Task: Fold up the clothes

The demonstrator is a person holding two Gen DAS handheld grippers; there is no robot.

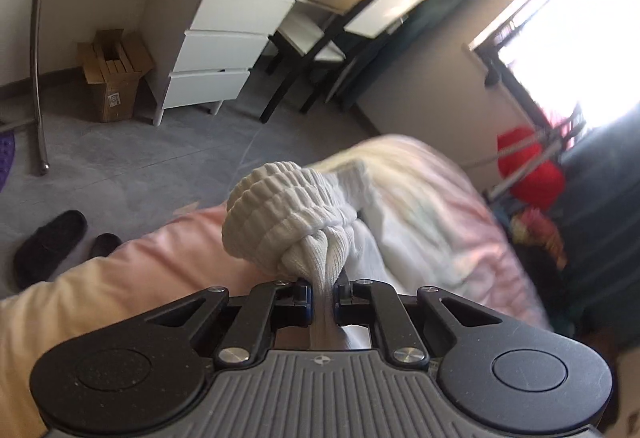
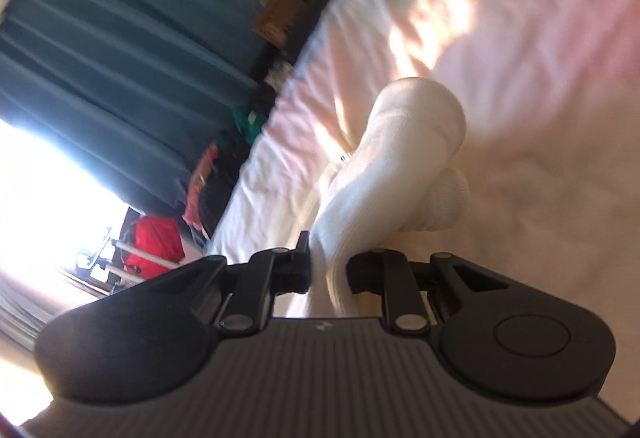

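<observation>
A bed under a pale pink and cream cover fills the foreground, its edge running beside teal curtains and a bright window. Beyond it stand a white chest of drawers, a dark-legged chair and a cardboard box; black slippers lie on the grey floor. Above the bed cover, a white ribbed sock is bunched into a ball, its fabric pinched tight in the nearly closed left gripper. The right gripper, jaws narrowly parted, clamps another white sock.
</observation>
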